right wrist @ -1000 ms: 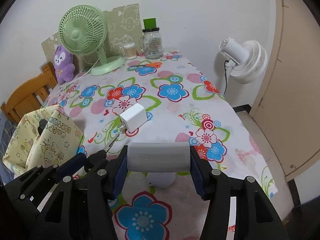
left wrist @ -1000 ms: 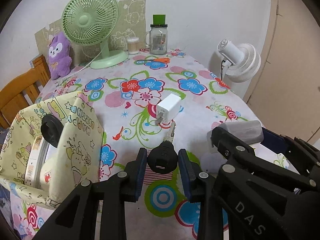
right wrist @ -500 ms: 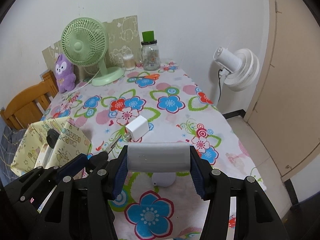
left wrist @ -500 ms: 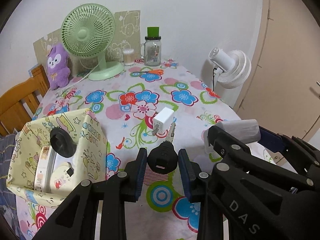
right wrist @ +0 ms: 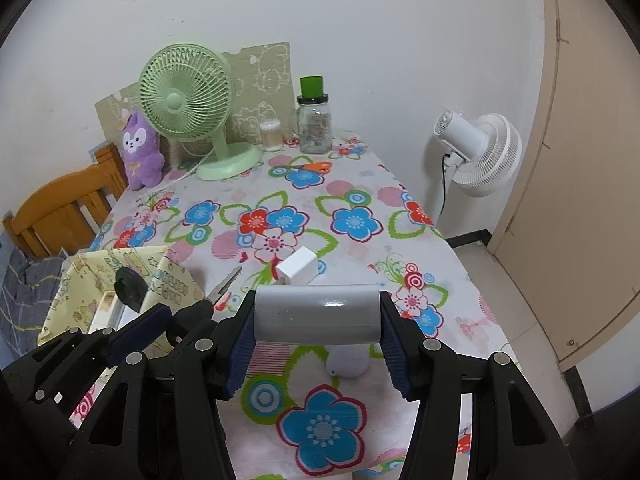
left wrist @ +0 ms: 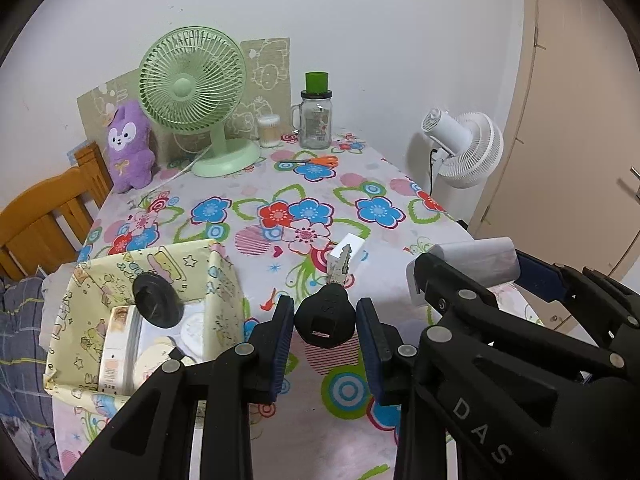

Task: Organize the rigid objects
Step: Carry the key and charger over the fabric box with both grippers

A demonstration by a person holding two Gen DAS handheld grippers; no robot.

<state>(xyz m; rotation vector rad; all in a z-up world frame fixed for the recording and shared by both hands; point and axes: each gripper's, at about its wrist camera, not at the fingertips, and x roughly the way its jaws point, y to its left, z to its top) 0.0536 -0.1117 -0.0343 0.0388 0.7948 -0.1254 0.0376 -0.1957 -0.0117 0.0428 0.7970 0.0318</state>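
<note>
While the box [left wrist: 148, 320] sits at the table's [left wrist: 248, 184] left edge, the left gripper [left wrist: 325, 320] clamps a key [left wrist: 326, 316] above the near edge — beside it, the right gripper [right wrist: 316, 318] grasps a grey block [right wrist: 316, 314].

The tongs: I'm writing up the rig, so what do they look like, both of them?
Both the left tongs and right tongs are matte black angular frames with silver rivets and blue ribbed finger pads. White "DAS" lettering marks the right one's frame. No cables or sleeves show.
</note>
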